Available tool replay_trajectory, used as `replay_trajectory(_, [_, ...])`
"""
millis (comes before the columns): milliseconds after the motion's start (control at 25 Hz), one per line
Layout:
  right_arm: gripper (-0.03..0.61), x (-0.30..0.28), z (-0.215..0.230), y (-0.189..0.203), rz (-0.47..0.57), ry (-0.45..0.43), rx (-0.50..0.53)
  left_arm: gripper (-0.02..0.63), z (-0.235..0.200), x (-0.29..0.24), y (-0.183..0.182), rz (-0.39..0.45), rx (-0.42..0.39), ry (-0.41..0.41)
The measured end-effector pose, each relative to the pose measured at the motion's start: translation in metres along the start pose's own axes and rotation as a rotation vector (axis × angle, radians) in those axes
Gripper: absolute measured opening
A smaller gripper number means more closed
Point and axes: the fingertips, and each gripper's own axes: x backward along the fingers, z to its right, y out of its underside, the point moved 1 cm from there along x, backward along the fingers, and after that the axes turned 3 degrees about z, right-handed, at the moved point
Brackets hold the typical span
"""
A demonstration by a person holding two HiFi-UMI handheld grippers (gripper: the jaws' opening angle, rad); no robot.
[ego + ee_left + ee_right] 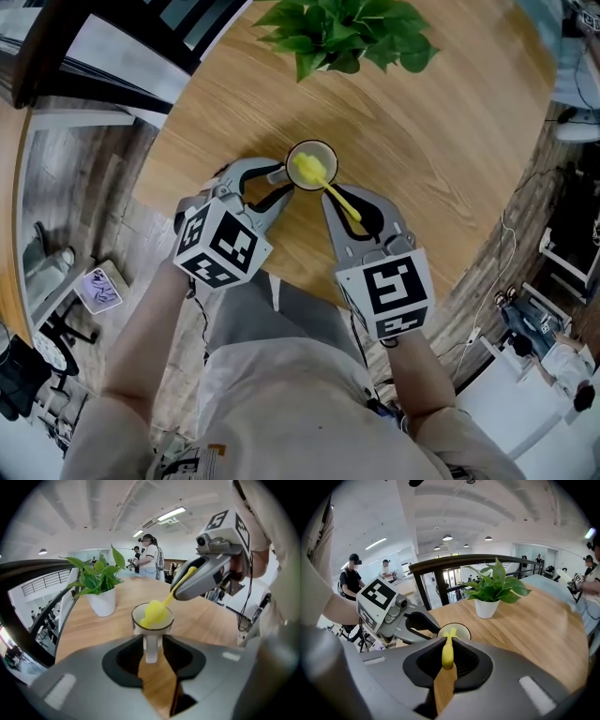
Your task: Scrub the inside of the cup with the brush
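Head view
- Left gripper point(284, 184): jaws apart, one on each side of the cup's handle.
- Cup point(329, 154): upright on the wooden table point(441, 141), just ahead of both grippers' jaw tips, its handle turned toward the left one.
- Right gripper point(345, 199): jaws closed on the yellow handle of the brush point(330, 190).
- Brush head: down inside the cup, beyond the right jaw tips; the handle slants back between them.
- Plant point(347, 33): well beyond the cup, far from both pairs of jaws.

Left gripper view
- Left gripper point(152, 641): jaws parted; the white cup handle stands upright between the tips, and the pads do not clamp it.
- Cup point(152, 628): directly ahead of the tips, mouth up.
- Brush point(154, 612): yellow head filling the cup's mouth, stem rising up and to the right into the right gripper point(177, 591).
- Plant point(96, 581): in a white pot, ahead and to the left of the jaws.

Right gripper view
- Right gripper point(447, 651): jaws shut on the brush point(447, 654) handle, which stands centred between them.
- Cup point(462, 631): just past the tips, the brush running forward into it.
- Left gripper point(431, 629): left of the cup, its tips at the cup's side.
- Plant point(494, 585): beyond the jaws, to the right.
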Motion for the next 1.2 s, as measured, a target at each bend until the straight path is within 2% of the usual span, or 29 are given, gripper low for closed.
replay_trajectory(160, [0.032, -0.004, 0.003, 0.005, -0.019, -0.002, -0.005, 0.074, 0.000, -0.004, 0.006, -0.017, 0.025, 0.017])
replay_trajectory(280, [0.032, -0.005, 0.005, 0.008, -0.038, -0.008, -0.001, 0.072, -0.001, -0.006, 0.005, -0.008, 0.027, 0.023])
replay_trajectory(360, [0.032, -0.004, 0.004, 0.010, -0.076, -0.019, 0.041, 0.071, 0.000, -0.006, 0.005, -0.002, 0.032, 0.020])
replay_trajectory(520, [0.032, 0.000, 0.007, 0.009, -0.184, -0.033, 0.187, 0.069, 0.002, -0.006, 0.005, 0.002, 0.048, 0.030])
replay_trajectory(760, [0.032, -0.010, 0.008, 0.013, -0.292, -0.096, 0.272, 0.069, 0.005, -0.010, 0.002, 0.006, 0.033, 0.056])
replay_trajectory(960, [0.032, -0.017, 0.001, 0.022, -0.378, -0.143, 0.338, 0.067, 0.012, -0.013, -0.002, 0.006, -0.025, 0.117])
replay_trajectory(1080, [0.032, -0.024, 0.000, 0.025, -0.394, -0.168, 0.346, 0.067, 0.017, -0.015, -0.003, 0.005, -0.051, 0.145])
replay_trajectory(1200, [0.032, -0.031, 0.001, 0.021, -0.361, -0.182, 0.296, 0.067, 0.018, -0.014, -0.002, -0.002, -0.061, 0.160])
